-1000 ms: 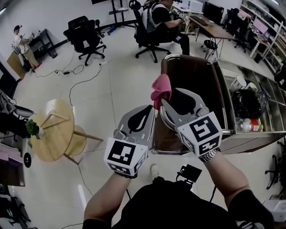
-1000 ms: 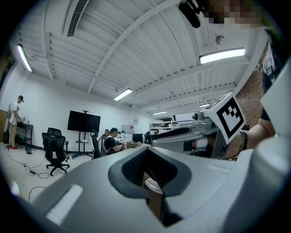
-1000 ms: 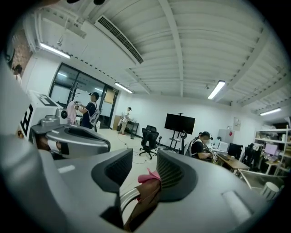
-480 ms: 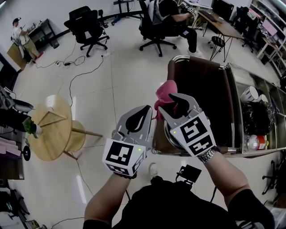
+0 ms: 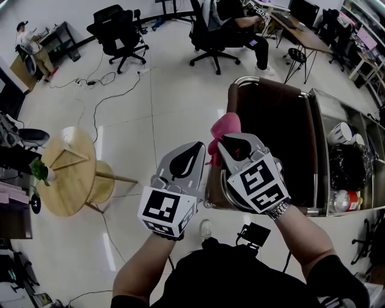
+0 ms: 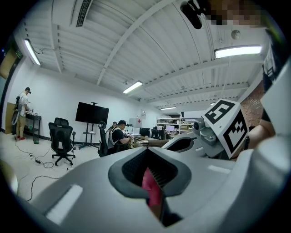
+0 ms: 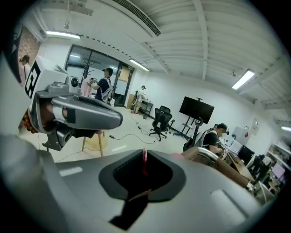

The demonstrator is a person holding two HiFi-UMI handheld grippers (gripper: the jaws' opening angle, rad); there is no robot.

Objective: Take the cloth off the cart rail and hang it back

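Observation:
A pink cloth (image 5: 224,126) hangs over the chrome rail (image 5: 240,80) at the left end of the brown-topped cart (image 5: 277,138). My right gripper (image 5: 227,140) is at the cloth's lower part. Its jaws are closing, and the right gripper view shows a thin pink strip of cloth (image 7: 144,160) between them. My left gripper (image 5: 200,146) is just left of the cloth with its jaws together. In the left gripper view a fold of pink cloth (image 6: 151,193) sits in their gap. The right gripper's marker cube (image 6: 225,125) shows in that view too.
A round wooden table (image 5: 69,174) stands on the floor to the left. Black office chairs (image 5: 117,33) and a seated person (image 5: 231,18) are farther off. The cart's steel tray (image 5: 361,120) holds a black bag (image 5: 346,159), a cup (image 5: 340,132) and a bottle (image 5: 343,200). Cables (image 5: 102,90) lie on the floor.
My right gripper has shifted left against the cloth and its wide-open jaws have come together on it. My left gripper has stayed where it was, jaws together.

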